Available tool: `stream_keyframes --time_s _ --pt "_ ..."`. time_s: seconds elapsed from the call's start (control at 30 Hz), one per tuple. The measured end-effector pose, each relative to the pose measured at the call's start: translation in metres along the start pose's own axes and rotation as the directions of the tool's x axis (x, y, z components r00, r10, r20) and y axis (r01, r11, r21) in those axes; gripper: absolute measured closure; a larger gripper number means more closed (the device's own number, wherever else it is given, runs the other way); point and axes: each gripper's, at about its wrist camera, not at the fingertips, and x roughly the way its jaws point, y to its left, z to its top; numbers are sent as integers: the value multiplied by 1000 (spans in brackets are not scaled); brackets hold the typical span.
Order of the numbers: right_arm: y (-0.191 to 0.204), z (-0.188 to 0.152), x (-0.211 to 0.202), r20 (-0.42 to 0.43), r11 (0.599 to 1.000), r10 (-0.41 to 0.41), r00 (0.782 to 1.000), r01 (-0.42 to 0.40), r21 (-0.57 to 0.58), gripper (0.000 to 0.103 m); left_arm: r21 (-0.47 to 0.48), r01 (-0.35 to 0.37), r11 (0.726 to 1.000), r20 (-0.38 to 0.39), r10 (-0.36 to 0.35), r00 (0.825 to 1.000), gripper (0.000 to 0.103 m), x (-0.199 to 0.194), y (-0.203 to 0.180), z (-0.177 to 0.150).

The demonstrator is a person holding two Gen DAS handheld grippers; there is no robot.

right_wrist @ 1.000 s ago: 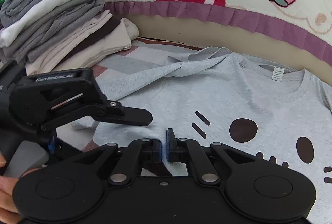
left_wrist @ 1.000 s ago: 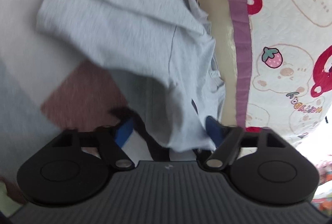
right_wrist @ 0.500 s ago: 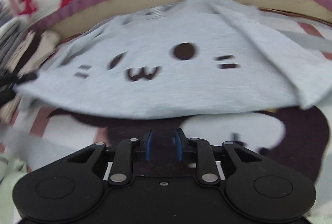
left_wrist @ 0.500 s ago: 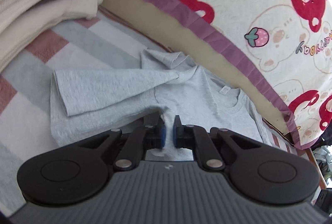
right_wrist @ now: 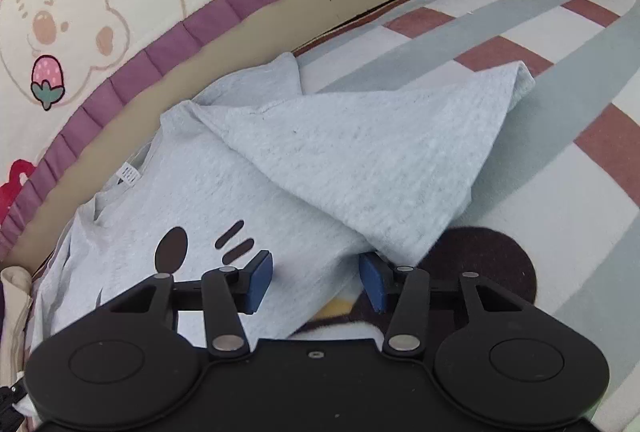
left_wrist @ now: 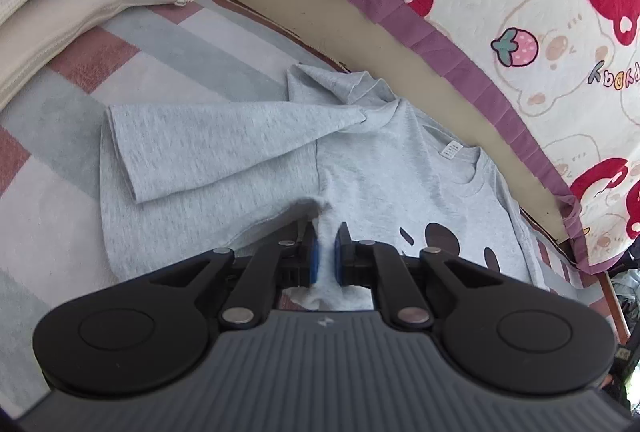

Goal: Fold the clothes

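One grey T-shirt (left_wrist: 400,160) spread on a striped blanket (left_wrist: 168,44), both sleeves folded inward, left gripper (left_wrist: 326,256) fingers pinched on its hem, right gripper (right_wrist: 316,282) fingers opening, shirt edge between, unpressed

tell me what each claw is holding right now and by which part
The left claw is shut on the grey t-shirt, pinching a raised fold near its lower hem. The right claw holds nothing: it is opening, with shirt fabric lying loose between the pads.

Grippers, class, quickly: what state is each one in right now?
Left tool: shut, pinching a fold of the grey T-shirt.
Right tool: opening, pads clear of the T-shirt's edge between them.
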Motion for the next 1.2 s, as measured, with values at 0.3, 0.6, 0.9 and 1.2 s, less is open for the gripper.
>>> stream_keyframes --time_s 0.3,0.6,0.9,1.2 --pt "21 -10 -12 120 956 -4 993 39 -291 94 -12 -14 1000 -162 11 987 90 -4 6 -4" --pt "27 7 -23 135 966 61 989 -25 -257 94 -399 115 910 -289 -244 925 44 13 30 -27" --pt "31 38 -12 41 985 90 995 -83 -154 94 -269 92 959 -170 -141 975 100 38 -5 -11" --pt "16 37 10 -85 985 144 986 -134 106 74 61 42 997 38 -44 998 99 -6 -48 19"
